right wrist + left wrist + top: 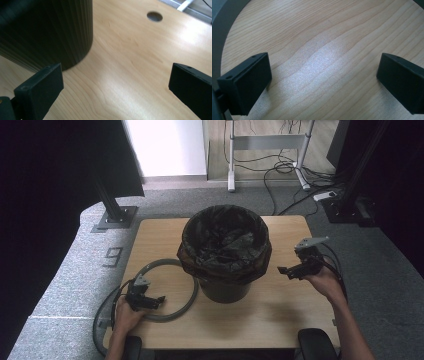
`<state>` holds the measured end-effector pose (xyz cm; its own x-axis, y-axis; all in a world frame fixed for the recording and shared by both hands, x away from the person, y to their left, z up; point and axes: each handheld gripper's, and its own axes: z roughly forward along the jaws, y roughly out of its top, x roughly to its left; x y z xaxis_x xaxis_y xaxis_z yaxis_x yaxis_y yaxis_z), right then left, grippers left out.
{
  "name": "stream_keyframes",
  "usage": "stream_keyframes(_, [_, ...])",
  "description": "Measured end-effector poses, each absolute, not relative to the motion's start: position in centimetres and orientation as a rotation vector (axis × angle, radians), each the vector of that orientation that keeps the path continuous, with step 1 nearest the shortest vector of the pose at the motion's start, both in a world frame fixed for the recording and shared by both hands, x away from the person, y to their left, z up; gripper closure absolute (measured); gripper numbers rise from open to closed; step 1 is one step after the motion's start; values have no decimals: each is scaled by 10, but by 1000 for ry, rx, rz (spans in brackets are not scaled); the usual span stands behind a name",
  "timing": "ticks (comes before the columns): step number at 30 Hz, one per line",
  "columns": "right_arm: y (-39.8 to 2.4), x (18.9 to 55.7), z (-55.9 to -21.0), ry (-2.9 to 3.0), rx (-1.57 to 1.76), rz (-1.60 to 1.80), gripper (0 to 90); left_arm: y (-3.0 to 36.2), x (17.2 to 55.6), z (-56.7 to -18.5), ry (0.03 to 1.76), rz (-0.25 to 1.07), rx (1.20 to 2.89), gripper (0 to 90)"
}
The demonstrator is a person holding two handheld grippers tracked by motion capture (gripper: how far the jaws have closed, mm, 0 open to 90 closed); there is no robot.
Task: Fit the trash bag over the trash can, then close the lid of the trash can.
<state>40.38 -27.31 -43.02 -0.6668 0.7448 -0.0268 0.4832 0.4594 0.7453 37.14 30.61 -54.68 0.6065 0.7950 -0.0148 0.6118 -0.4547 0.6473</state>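
A dark round bin point(223, 252) lined with a black bag stands in the middle of the wooden table point(280, 310). A grey ring point(186, 301) lies flat on the table at the bin's left. My left gripper point(159, 301) hovers low over the ring's near left part, open, with bare wood between its jaws; the ring's grey band point(222, 27) curves past at the left. My right gripper point(286, 271) is held to the right of the bin, open and empty. The bin's ribbed wall point(50, 30) stands close at the left in the right gripper view.
A round cable hole point(154, 16) is cut in the tabletop beyond the right gripper. Grey carpet surrounds the table. A black stand base point(116, 216) sits at the back left, and cables point(295, 175) trail over the floor at the back right.
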Motion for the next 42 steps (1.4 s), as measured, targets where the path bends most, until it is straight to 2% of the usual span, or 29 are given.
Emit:
stream_keyframes(9, [-275,395,-481,2364,1105,1005,0,306,371,-547,1107,388,2216,0])
stream_keyframes(19, [-276,383,-523,2360,1159,991,0,306,371,-547,1107,388,2216,0])
stream_keyframes(29, [-276,371,-550,2394,1158,904,0,306,371,-547,1109,388,2216,0])
stream_keyframes(36, [-281,369,-555,2357,1183,963,0,302,371,-540,1132,384,2226,0])
stream_keyframes(42, [-281,367,-558,2321,1190,986,0,307,369,-526,1125,410,2154,0])
